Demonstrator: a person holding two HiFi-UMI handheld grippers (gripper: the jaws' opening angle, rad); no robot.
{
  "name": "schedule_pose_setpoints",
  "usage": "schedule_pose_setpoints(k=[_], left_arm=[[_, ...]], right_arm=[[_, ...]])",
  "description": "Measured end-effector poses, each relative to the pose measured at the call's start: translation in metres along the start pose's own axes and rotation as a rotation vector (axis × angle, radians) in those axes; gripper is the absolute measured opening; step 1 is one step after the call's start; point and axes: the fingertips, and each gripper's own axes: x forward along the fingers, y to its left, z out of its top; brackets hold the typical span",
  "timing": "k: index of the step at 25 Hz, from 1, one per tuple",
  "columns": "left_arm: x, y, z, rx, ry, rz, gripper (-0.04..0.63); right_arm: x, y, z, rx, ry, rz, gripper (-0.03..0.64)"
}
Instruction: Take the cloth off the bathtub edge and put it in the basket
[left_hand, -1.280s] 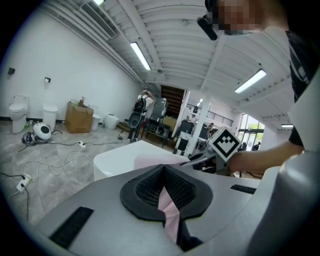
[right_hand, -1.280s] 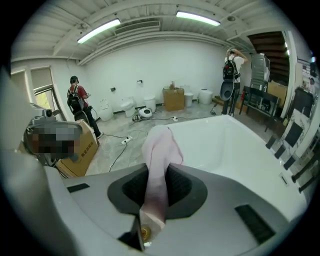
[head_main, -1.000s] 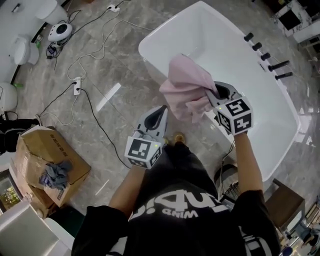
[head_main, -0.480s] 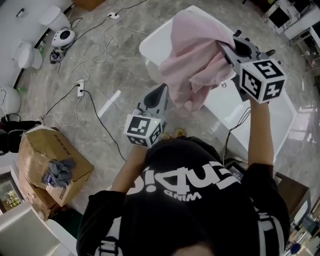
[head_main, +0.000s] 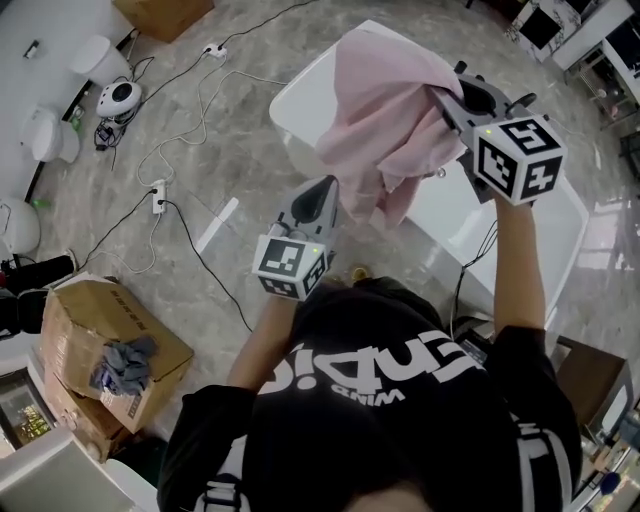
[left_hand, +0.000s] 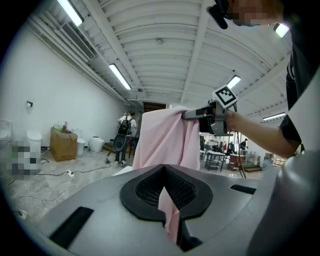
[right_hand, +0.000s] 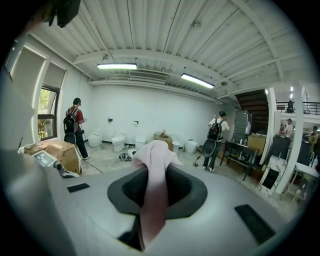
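Hanging above the white bathtub's (head_main: 540, 225) end, the pink cloth (head_main: 380, 110) is clamped by the right gripper (head_main: 445, 95) and the left gripper (head_main: 323, 190).

Right gripper (head_main: 446, 96) held high, left gripper (head_main: 324, 187) lower, both jaws clamped on cloth (head_main: 385, 115)

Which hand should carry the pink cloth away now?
Probably the right. The right gripper holds the pink cloth by its top, high over the bathtub, so most of it hangs from there. The left gripper only pinches a lower edge.
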Motion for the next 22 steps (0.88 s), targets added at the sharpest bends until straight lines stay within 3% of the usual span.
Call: schedule_pose_setpoints(k=[5, 10, 16, 22], left_arm=[[-0.005, 0.000, 0.003, 0.000, 0.005, -0.082, 0.014], [-0.011, -0.011, 0.000, 0.021, 0.017, -0.221, 0.012], [0.010, -0.076, -0.004, 0.046, 0.032, -0.431, 0.012], [0.030, -0.167, -0.012, 0.077, 0.043, -0.704, 0.013]], right_arm=[[-0.004, -0.003, 0.001, 0.030, 0.004, -0.081, 0.063], [-0.040, 0.002, 0.001, 0.061, -0.002, -0.214, 0.063], [-0.132, -0.015, -0.015, 0.114, -0.002, -0.399, 0.063], [-0.246, -0.028, -0.034, 0.144, 0.021, -0.651, 0.063]])
